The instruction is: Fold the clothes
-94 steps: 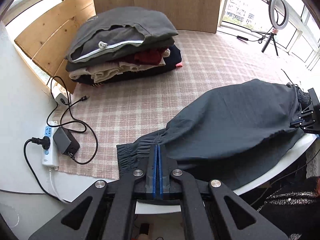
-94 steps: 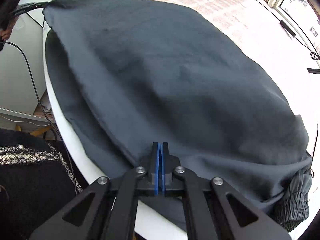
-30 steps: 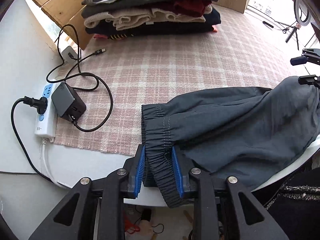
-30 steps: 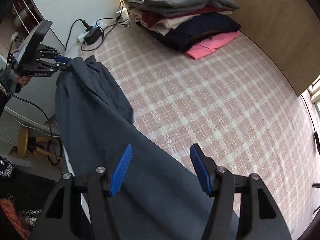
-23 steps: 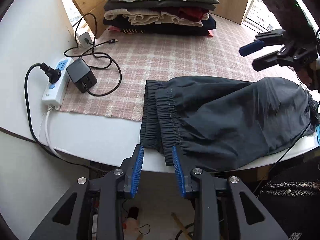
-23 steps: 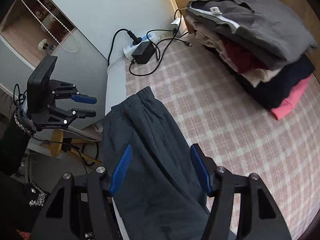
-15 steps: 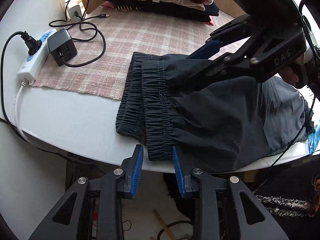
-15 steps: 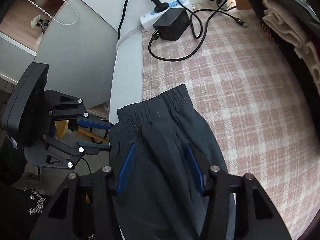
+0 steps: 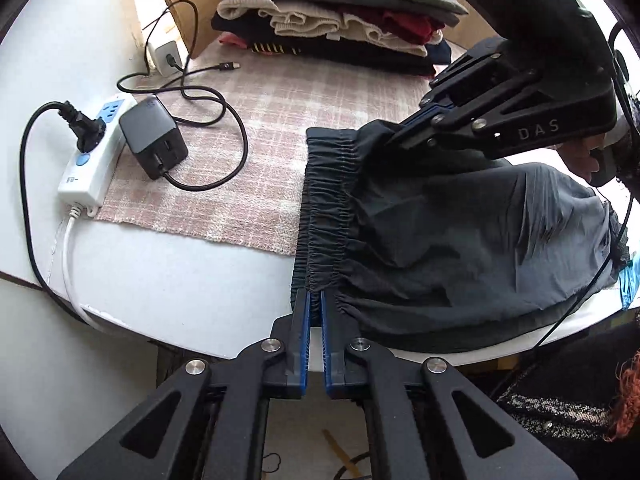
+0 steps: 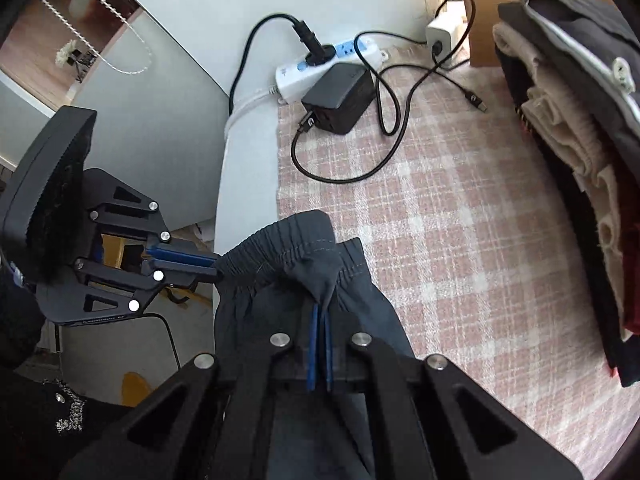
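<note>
The dark grey pants (image 9: pixel 440 232) lie on the white table (image 9: pixel 172 276), partly on the pink checked cloth (image 9: pixel 256 184), with the stretchy waistband toward 9 o'clock in the left wrist view. The left gripper (image 9: pixel 315 304) is clenched on the waistband's near end at 6 o'clock. The right gripper (image 10: pixel 321 316) is pinching a fold of the pants just behind the waistband; folded clothes (image 9: pixel 340 20) are stacked at 12 o'clock.

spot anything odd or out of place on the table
Mostly the dark trousers: they hang off the white table's near edge instead of lying flat. A loose black cable also sprawls across the checked cloth.
</note>
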The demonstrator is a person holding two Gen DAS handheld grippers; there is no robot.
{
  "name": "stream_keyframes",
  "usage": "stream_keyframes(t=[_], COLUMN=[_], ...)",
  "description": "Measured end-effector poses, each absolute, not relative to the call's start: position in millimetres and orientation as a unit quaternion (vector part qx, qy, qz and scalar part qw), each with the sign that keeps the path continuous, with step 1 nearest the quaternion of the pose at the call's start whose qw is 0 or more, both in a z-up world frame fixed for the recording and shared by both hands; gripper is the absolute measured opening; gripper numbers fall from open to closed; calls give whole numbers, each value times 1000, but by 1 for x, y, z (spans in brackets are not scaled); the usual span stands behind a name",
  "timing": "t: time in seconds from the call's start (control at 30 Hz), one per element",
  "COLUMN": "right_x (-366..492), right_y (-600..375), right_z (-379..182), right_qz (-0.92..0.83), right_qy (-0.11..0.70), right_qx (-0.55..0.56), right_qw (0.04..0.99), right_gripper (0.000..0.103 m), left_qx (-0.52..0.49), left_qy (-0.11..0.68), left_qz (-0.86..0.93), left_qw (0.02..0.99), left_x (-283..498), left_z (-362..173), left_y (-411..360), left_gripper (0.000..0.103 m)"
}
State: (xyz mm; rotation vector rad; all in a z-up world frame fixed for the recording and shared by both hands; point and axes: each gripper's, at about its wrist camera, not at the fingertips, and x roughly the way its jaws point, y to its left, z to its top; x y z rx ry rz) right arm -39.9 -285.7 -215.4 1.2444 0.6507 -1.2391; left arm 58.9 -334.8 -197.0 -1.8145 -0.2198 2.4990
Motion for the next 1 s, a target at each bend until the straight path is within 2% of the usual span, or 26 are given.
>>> stream_keyframes(t=[0.07, 0.1, 0.13, 0.17, 0.27, 0.37, 0.47, 0.63, 0.83, 0.93, 1.0], right_x=[-38, -39, -41, -45, -65, -82, -95, -77, 5, 31, 41], right_y=[-291, -290, -287, -279, -236, -155, -34, 192, 416, 494, 528], right_z=[-233, -234, -230, -222, -176, -127, -85, -45, -65, -89, -107], right_qz=[-529, -534, -542, -553, -596, -654, -726, -829, -854, -842, -829], right_qy=[302, 303, 300, 289, 227, 167, 102, 7, -87, -110, -150], right_qx=[545, 545, 545, 543, 528, 508, 497, 491, 511, 528, 539], right_qw=[576, 571, 565, 562, 562, 536, 464, 267, 43, -21, -20], right_gripper=[4, 4, 8, 12, 14, 14, 14, 22, 22, 23, 23], left_qx=[-595, -595, -595, -595, -590, -570, -551, -530, -526, -526, -531], left_qy=[-65, -59, -50, -41, -9, 15, 42, 94, 158, 190, 208], left_qz=[801, 801, 802, 803, 807, 822, 831, 815, 752, 717, 696], left_qw=[27, 23, 13, 2, -26, -4, 60, 214, 364, 416, 437], left_x=[61, 63, 66, 69, 77, 74, 58, 17, 13, 26, 34], left_z=[-200, -197, -194, -189, -169, -143, -125, -118, -136, -150, -162], left_y=[-334, -334, -336, -338, -344, -332, -299, -189, -36, 40, 84], left_gripper=[8, 12, 12, 12, 9, 9, 9, 9, 9, 10, 14])
